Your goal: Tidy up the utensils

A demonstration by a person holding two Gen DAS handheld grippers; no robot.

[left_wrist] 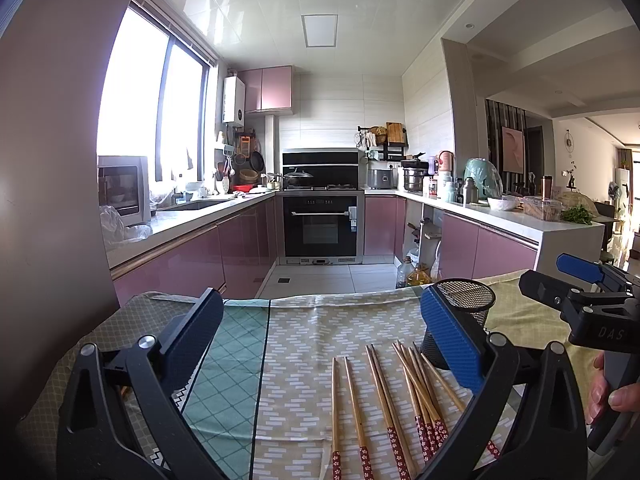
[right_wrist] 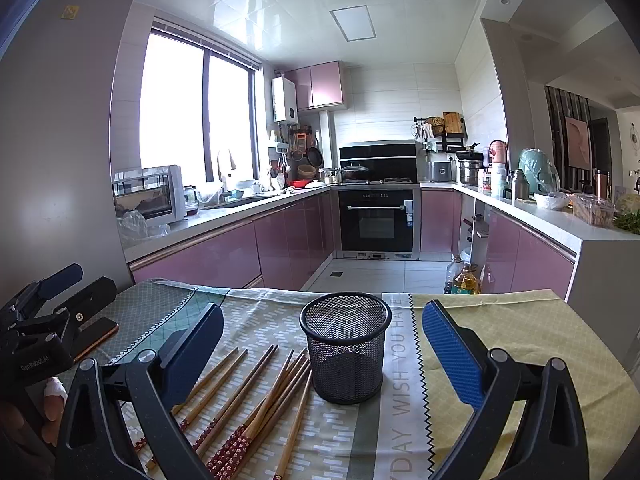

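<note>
Several wooden chopsticks [left_wrist: 384,396] with red patterned ends lie loose on the patterned tablecloth [left_wrist: 304,332]. To their right stands an empty black mesh cup [left_wrist: 466,304], partly hidden by my left gripper's blue finger [left_wrist: 452,340]. My left gripper [left_wrist: 322,324] hovers open over the cloth, just left of the chopsticks, holding nothing. In the right wrist view the mesh cup [right_wrist: 346,354] stands upright between the open fingers of my right gripper [right_wrist: 324,344], with the chopsticks [right_wrist: 256,396] fanned out to its left. The right gripper [left_wrist: 550,276] is empty too.
A dark phone-like slab [right_wrist: 96,336] lies on the cloth under the left gripper [right_wrist: 80,282]. A hand [left_wrist: 612,398] holds each tool. Beyond the table's far edge [right_wrist: 280,290], oil bottles [right_wrist: 464,278] stand on the tiled floor between pink kitchen cabinets [right_wrist: 224,256].
</note>
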